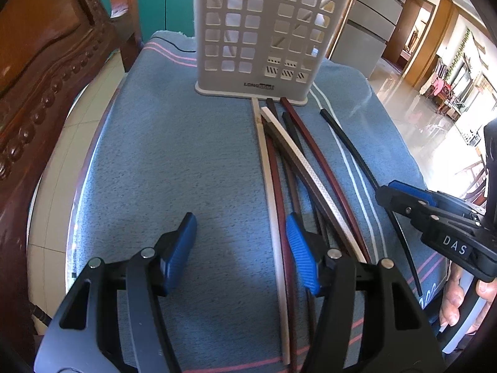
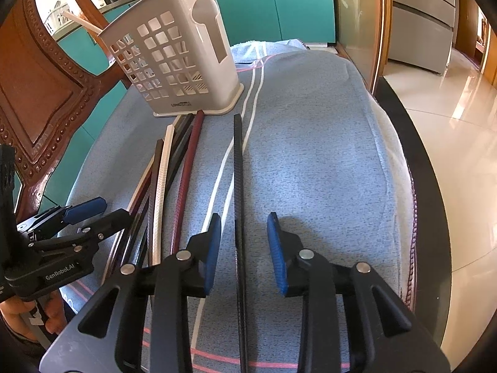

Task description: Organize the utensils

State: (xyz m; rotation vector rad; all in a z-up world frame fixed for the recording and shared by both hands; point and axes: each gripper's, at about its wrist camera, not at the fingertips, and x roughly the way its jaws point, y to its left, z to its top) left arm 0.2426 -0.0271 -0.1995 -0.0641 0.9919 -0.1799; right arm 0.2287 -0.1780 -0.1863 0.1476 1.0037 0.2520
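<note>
My work surface was a blue towel (image 1: 192, 155) with pink and white stripes, spread over a table beside a carved wooden chair (image 1: 46, 49), teal cabinets behind and a glossy tiled floor to the right; on the towel's far end stood a pale perforated utensil holder (image 1: 261, 31), its base printed with a word that began "LONG" while the rest was too small for me to read; the right tool's side carried "DAS" in the left wrist view, and the left tool's body read "GenRobot.AI" in the right wrist view; a bundle of chopsticks (image 1: 289, 161), white, maroon and dark, lay fanned just in front of the holder, their near ends cut off behind my left tool, so I could not count them with confidence; a single black chopstick (image 2: 238, 186) lay apart from the bundle, alongside the white stripes; something pale stuck out of the holder's top, cropped by the frame edge; my left gripper (image 1: 242, 248) hovered low with its blue pads spread wide, the right pad over the bundle's white and maroon sticks, pinching nothing; my right gripper (image 2: 243, 248) was likewise spread, straddling the lone black stick, which ran between the pads without being squeezed; fingers of the holding hands showed only partly at the frame edges.
</note>
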